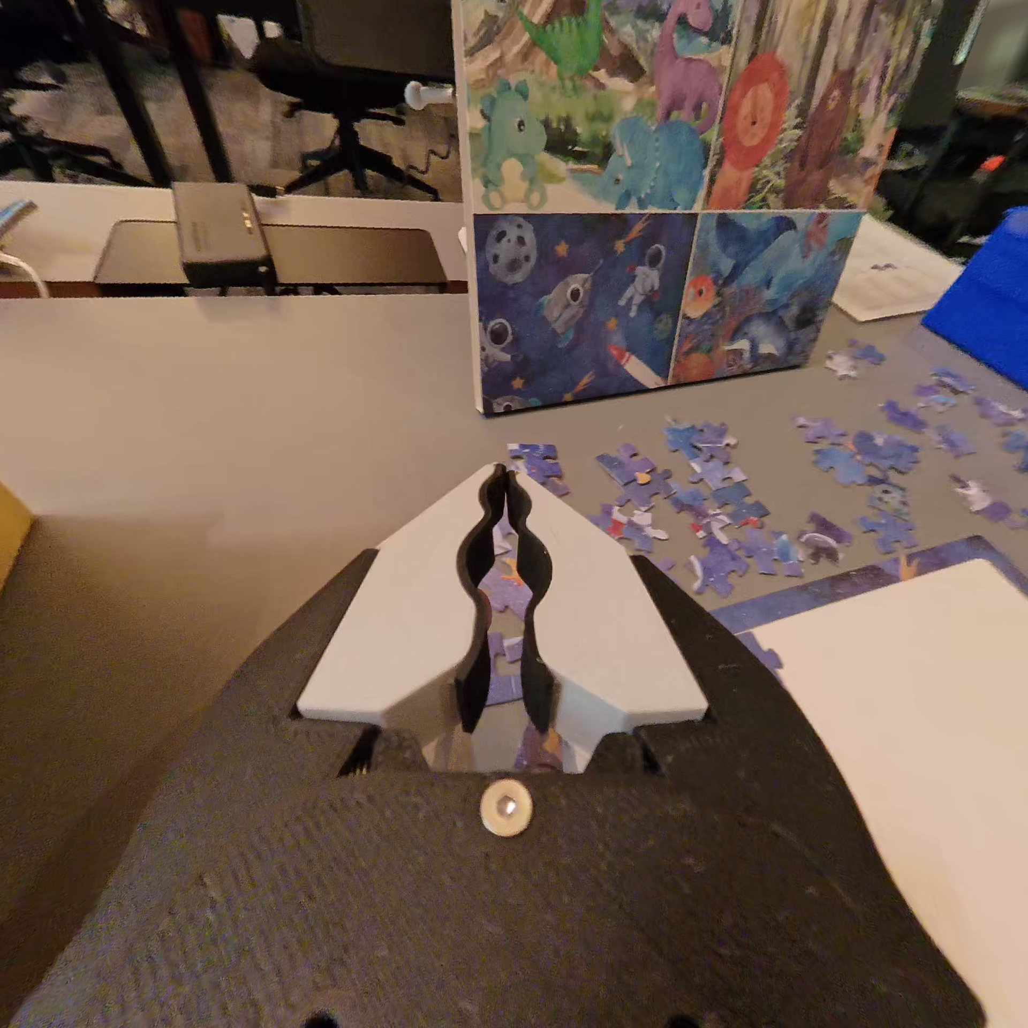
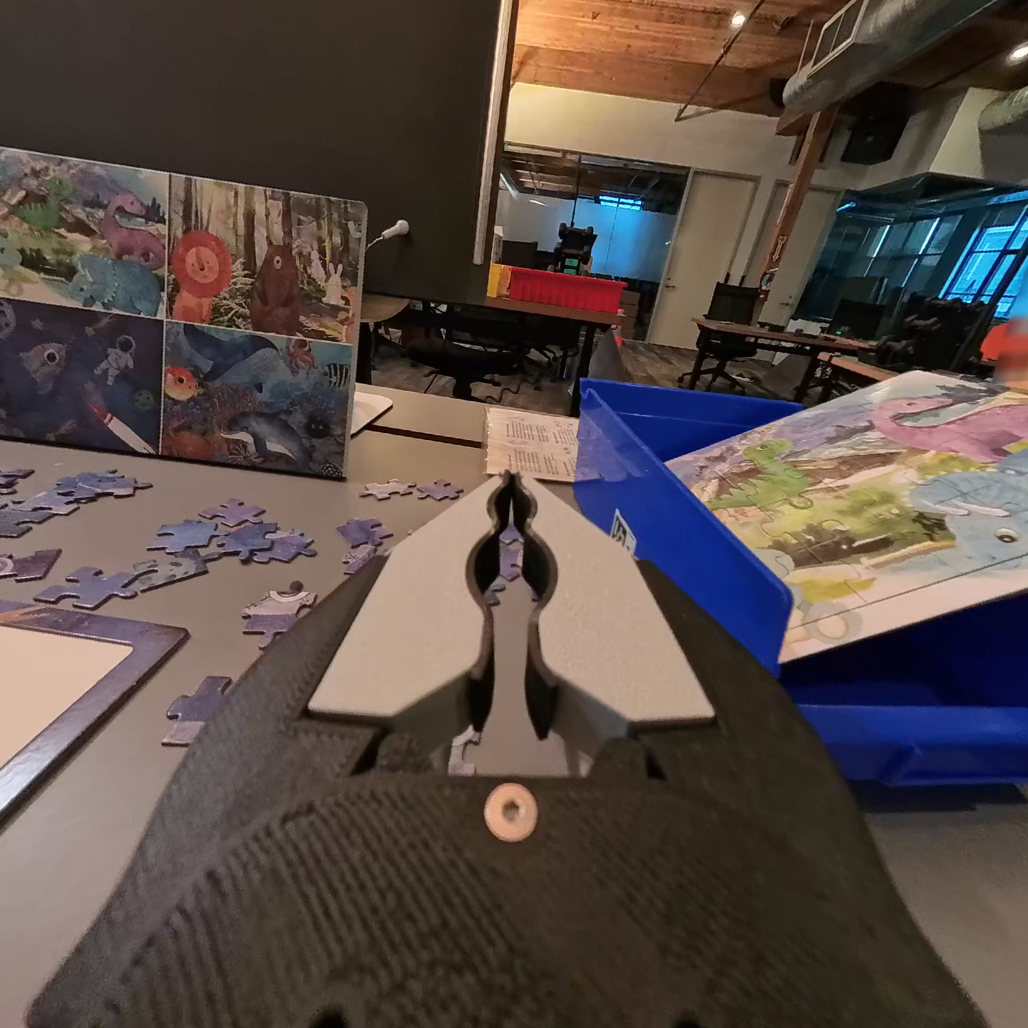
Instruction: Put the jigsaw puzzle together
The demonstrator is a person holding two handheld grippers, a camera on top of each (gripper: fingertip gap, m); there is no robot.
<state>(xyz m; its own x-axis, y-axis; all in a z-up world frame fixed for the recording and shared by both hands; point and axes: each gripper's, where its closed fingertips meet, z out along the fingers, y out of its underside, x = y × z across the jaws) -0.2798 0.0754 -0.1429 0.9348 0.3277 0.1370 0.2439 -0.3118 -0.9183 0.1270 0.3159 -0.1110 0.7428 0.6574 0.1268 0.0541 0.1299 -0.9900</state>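
One grey table point(image 1: 222, 417) carried everything. The largest thing on it was one upright picture box point(image 1: 639, 222), its face split into four panels: dinosaurs, forest animals, space and sea. Next in size was one blue bin point(image 2: 667, 534) at the right, with one finished dinosaur puzzle board point(image 2: 890, 500) lying tilted across its rim. One puzzle tray point(image 1: 890, 723), white inside with a dark blue border, lay flat near the table's front edge. One printed sheet point(image 2: 534, 445) lay between the box and the bin. One black device point(image 1: 222, 239) sat on a second surface behind the table.

Smallest were the loose puzzle pieces point(image 1: 723, 500), blue and purple, too many and too overlapped to count exactly, well over twenty, scattered between the box and the tray.

There were two grippers. The left gripper point(image 1: 503, 473) hung above the left edge of the scatter, fingertips closed together with nothing between them. The right gripper point(image 2: 513, 479) hung above the pieces beside the bin, its tips likewise pressed together and bare.
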